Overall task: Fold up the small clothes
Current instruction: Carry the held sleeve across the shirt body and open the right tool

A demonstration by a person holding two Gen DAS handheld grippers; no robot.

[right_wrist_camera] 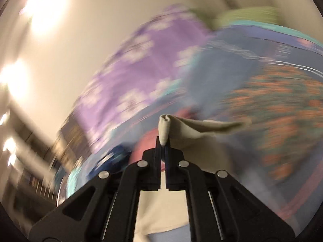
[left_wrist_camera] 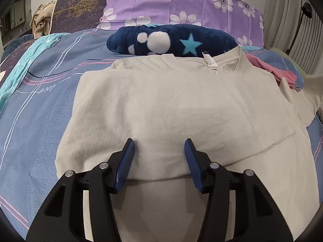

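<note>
The left tongs (left_wrist_camera: 159, 151) stand about half open, blue pads (left_wrist_camera: 125, 161) apart, hovering over the near fold of a cream T-shirt (left_wrist_camera: 171, 104); whether the tips press the cloth I cannot tell, and nothing is pinched between them. The shirt lies flat on the bed (left_wrist_camera: 40, 104), spread across the middle of the blue striped bedcover, its left side folded in over the body and its collar with a white label (left_wrist_camera: 210, 60) pointing toward the head of the bed. Its right sleeve (left_wrist_camera: 306, 100) trails off toward the bed's right edge.

The right tongs (right_wrist_camera: 164, 141) are clamped tight on a bunched bit of the same cream cloth, which stands up from the tips and drapes off to the right. That view is heavily blurred.

Just beyond the shirt's collar sits a dark blue fleece (left_wrist_camera: 171, 40) with white spots and a light blue star, touching the neckline. A pink garment (left_wrist_camera: 282, 74) lies beside the shirt's right shoulder. Farther back, a purple flowered pillow (left_wrist_camera: 181, 2) leans at the head of the bed, with a dark patterned pillow (left_wrist_camera: 80, 10) to its left.
</note>
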